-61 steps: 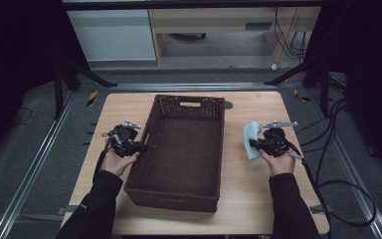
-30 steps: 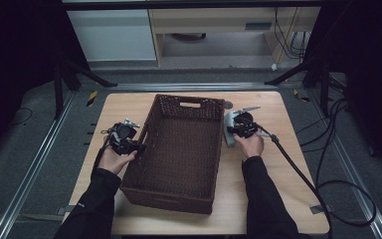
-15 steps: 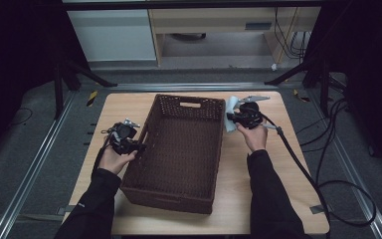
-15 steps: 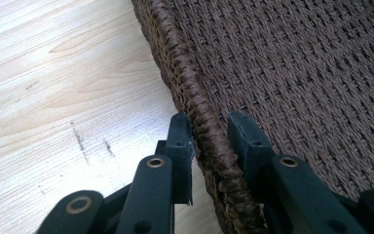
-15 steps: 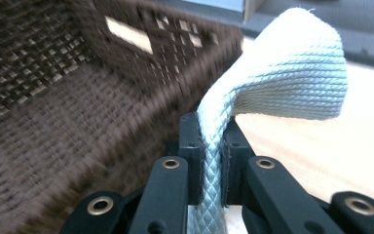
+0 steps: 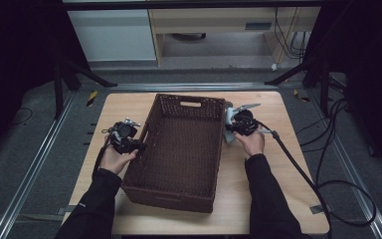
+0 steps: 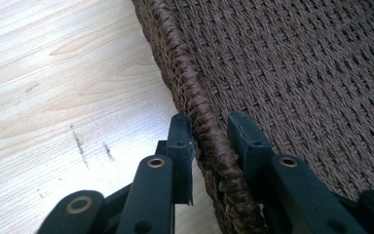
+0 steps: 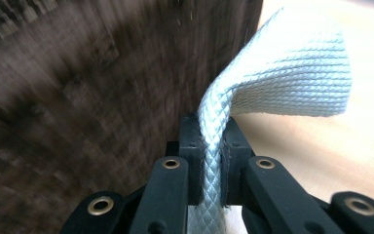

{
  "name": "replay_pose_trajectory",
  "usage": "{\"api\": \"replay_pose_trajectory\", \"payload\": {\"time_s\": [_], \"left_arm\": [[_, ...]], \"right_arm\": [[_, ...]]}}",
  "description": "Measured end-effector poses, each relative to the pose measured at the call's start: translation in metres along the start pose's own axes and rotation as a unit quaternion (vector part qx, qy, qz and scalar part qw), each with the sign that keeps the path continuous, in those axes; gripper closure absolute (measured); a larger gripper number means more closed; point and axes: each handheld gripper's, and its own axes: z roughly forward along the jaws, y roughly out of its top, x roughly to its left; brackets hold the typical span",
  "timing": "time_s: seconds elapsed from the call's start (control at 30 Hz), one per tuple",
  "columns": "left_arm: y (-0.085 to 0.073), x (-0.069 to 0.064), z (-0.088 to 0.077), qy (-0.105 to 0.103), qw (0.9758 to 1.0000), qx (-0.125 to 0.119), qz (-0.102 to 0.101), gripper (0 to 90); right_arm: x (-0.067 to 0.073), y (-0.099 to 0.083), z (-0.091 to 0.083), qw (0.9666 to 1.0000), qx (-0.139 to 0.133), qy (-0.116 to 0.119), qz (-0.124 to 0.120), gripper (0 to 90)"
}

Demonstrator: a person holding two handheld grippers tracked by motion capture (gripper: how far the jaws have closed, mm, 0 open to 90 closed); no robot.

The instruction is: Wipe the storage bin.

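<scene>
The left gripper (image 7: pixel 209 139) has its fingers clamped on the wicker basket's (image 6: pixel 179 149) rim; the right gripper (image 8: pixel 210 131) pinches a pale blue cloth (image 8: pixel 282 78), seemingly just beside the basket's outer wall.

Items counted: one rectangular basket of dark brown woven wicker (image 6: pixel 179 149), with one cut-out handle slot visible in its far end wall. One pale blue-white quilted cloth (image 8: pixel 272 83), folded. One light wooden desk (image 6: pixel 129 107) with rounded corners. Two sets of black two-jaw tongs: one left (image 7: pixel 209 139), one right (image 8: pixel 209 134), each with two jaws, four jaws in all. Two hands, one per set of tongs: left hand (image 6: pixel 113 158), right hand (image 6: pixel 251 143). Two dark sleeves. One black cable (image 6: pixel 298 167) counted, trailing from the right tongs.
</scene>
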Motion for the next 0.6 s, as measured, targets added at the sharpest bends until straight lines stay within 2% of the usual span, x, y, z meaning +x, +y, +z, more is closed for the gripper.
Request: {"api": "replay_pose_trajectory", "payload": {"time_s": [0.1,0.2,0.27,0.33,0.47,0.53,0.6], "left_arm": [[0.001,0.001,0.001,-0.003,1.0000,-0.002,-0.002,71.8],[0.001,0.001,0.001,-0.003,1.0000,-0.003,0.001,71.3],[0.001,0.001,0.000,0.001,1.0000,-0.007,0.005,70.4],[0.000,-0.001,-0.001,0.008,0.9999,-0.010,0.011,68.2],[0.001,0.000,-0.006,0.009,0.9998,-0.018,0.006,61.6],[0.001,-0.001,-0.011,0.009,0.9997,-0.021,0.006,58.9],[0.001,-0.002,-0.016,0.009,0.9997,-0.021,0.007,57.3]], "right_arm": [[-0.003,-0.011,0.012,0.9997,0.021,0.003,0.014,83.5],[-0.003,-0.011,0.012,0.9995,0.020,0.013,0.018,83.5],[-0.002,-0.005,0.004,0.9996,0.001,0.018,0.022,83.5],[-0.003,0.002,-0.011,0.9987,-0.035,0.025,0.027,83.6],[0.001,0.018,-0.037,0.9968,-0.076,0.024,0.010,83.6],[0.004,0.025,-0.046,0.9958,-0.087,0.028,0.001,83.6],[0.009,0.028,-0.049,0.9962,-0.082,0.024,-0.016,83.6]]}}
